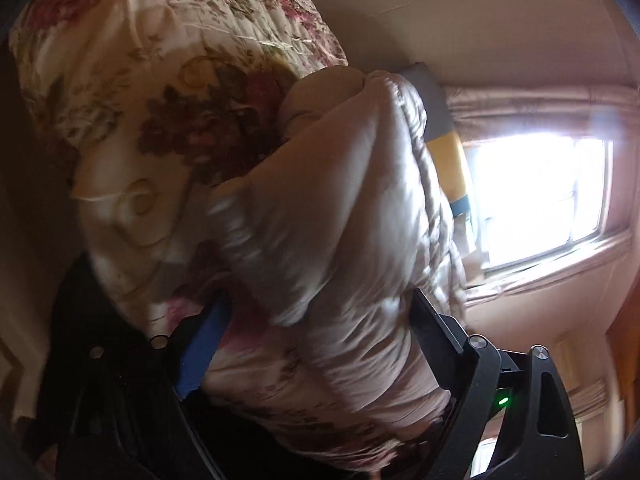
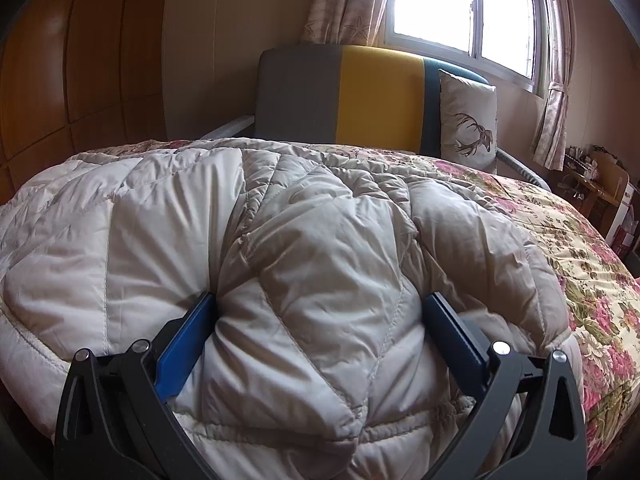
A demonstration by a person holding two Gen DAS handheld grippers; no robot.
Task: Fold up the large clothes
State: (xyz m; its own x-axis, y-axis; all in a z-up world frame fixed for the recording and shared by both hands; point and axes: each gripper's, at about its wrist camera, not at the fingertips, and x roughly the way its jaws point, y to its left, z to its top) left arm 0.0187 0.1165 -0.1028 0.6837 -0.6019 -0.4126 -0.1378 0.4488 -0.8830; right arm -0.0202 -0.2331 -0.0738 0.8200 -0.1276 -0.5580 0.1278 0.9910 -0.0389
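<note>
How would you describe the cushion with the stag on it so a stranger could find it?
Start at the bright window, then drop to the grey, yellow and teal headboard. The white cushion leans upright against its teal end, the only item bearing a dark antlered stag.

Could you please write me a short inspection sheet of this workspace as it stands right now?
Surface: bed under a floral bedspread.
Job's things: beige quilted garment bunched on the bed.
Clutter: nothing seen on the bed apart from the garment.
Grippers: right tongs closed on a wide bunch of the garment; left tongs around garment and floral fabric, grip unclear in the blur.
Cables: nothing seen.
Surroundings: grey and yellow headboard, deer cushion, curtained window, wood wardrobe.
</note>
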